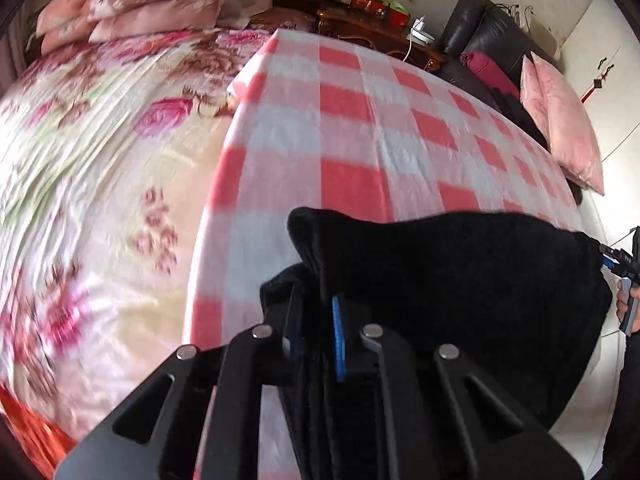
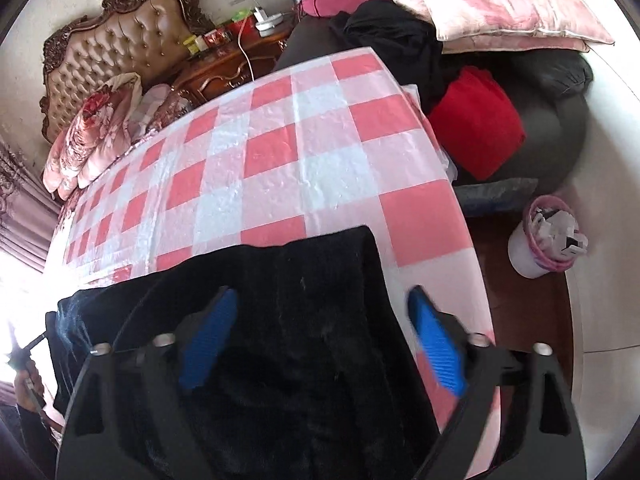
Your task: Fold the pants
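The black pants (image 1: 460, 264) lie at the near edge of the pink-and-white checked cloth (image 1: 360, 128) spread over the bed. From the left wrist view, the left gripper (image 1: 316, 320) is clamped on a bunched fold of the pants, its blue pad (image 1: 339, 340) pressed hard against the dark fabric with no gap showing. That same view catches the right gripper (image 1: 618, 258) far off at the frame's right edge, at the pants' other end, with a hand (image 1: 624, 304) wrapped round its handle.

The right wrist view tells what the first cannot: the right gripper (image 2: 320, 336) stands wide apart, its two blue pads (image 2: 208, 336) astride the pants (image 2: 280, 320) without pinching them (the fabric simply lies beneath). Only here do the carved headboard (image 2: 120, 40), the red cushion (image 2: 476, 124) and the small bin (image 2: 544, 236) on the floor show. Only the left view shows the flowered quilt (image 1: 100, 140) beside the checked cloth.
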`<state>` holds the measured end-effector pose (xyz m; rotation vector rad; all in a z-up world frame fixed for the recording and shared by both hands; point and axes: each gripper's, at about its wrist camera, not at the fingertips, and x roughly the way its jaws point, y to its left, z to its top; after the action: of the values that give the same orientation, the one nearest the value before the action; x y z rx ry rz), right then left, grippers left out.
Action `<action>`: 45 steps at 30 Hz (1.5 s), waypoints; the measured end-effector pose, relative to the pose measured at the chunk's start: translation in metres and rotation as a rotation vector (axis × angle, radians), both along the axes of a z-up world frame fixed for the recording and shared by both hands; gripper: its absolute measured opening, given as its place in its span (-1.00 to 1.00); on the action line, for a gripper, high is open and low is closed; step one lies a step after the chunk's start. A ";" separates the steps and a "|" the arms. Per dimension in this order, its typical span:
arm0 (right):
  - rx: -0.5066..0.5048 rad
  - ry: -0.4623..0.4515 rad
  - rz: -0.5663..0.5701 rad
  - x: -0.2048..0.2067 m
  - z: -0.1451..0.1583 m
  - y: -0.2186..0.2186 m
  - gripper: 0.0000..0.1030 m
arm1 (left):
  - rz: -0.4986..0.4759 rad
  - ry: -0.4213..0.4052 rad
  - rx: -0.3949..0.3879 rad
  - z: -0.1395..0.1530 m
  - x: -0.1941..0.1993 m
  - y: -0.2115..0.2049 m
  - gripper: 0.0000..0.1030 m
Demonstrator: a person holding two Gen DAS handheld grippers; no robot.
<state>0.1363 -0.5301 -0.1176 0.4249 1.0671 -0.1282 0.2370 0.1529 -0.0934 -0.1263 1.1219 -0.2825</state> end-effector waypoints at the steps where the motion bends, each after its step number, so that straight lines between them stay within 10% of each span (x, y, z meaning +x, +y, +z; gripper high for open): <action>1: 0.006 0.004 -0.004 0.001 -0.003 -0.001 0.32 | -0.002 0.001 -0.005 0.001 0.014 0.001 -0.77; 6: -0.023 -0.005 -0.046 0.014 -0.016 -0.002 0.11 | 0.030 -0.002 -0.024 0.000 0.098 -0.001 -0.75; 10: -0.047 -0.080 -0.107 -0.005 0.001 -0.004 0.01 | 0.080 0.038 -0.053 -0.005 0.120 -0.001 -0.34; 13: -0.119 -0.170 -0.164 -0.057 0.032 0.001 0.06 | 0.107 -0.074 -0.134 0.017 0.072 0.013 0.34; 17: -0.011 -0.223 -0.229 -0.140 0.044 0.014 0.60 | 0.198 -0.141 -0.405 0.027 -0.033 0.055 0.33; 23: 0.335 -0.235 -0.331 -0.205 0.008 0.029 0.60 | 0.421 -0.077 -0.746 -0.005 -0.125 0.097 -0.02; 32: 0.527 -0.215 -0.432 -0.201 -0.027 0.034 0.63 | 0.519 0.131 -0.684 -0.050 -0.106 0.074 -0.17; 45: 0.597 -0.226 -0.478 -0.196 -0.003 0.027 0.63 | 0.494 0.138 -0.676 -0.057 -0.094 0.068 -0.18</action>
<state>-0.0599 -0.5029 -0.1207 1.2050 0.7489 -0.1791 0.1427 0.2207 -0.1506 -1.0186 1.0550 -0.1998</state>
